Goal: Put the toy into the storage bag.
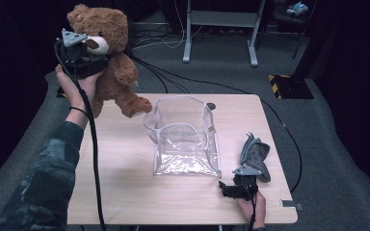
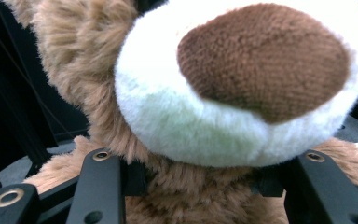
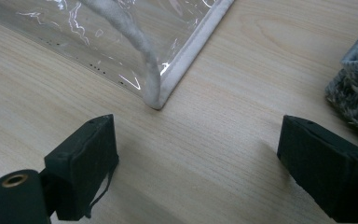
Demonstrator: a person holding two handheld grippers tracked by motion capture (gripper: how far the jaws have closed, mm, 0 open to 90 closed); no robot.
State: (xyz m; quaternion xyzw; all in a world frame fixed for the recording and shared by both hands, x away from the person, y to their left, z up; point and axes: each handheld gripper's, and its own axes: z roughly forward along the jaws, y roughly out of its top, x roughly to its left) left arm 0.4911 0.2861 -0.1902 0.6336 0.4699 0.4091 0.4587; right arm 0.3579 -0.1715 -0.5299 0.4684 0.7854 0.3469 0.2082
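Note:
A brown teddy bear [image 1: 111, 62] hangs in the air beyond the table's far left corner, held up by my left gripper [image 1: 89, 60], which is shut on its body just under the head. Close up in the left gripper view, its white muzzle and brown nose [image 2: 261, 60] loom above the two black jaws that press into the fur [image 2: 191, 196]. A clear plastic bag [image 1: 185, 137] stands open in the middle of the table. My right gripper [image 1: 227, 189] rests open on the table near the bag's front right corner [image 3: 156, 100], nothing between its jaws.
A grey knitted cloth [image 1: 255, 154] lies on the wooden table [image 1: 125, 192] just beyond the right gripper, also at the edge [image 3: 354, 98] of the right gripper view. Cables run over the grey floor behind the table, and a metal frame [image 1: 221, 29] stands farther back.

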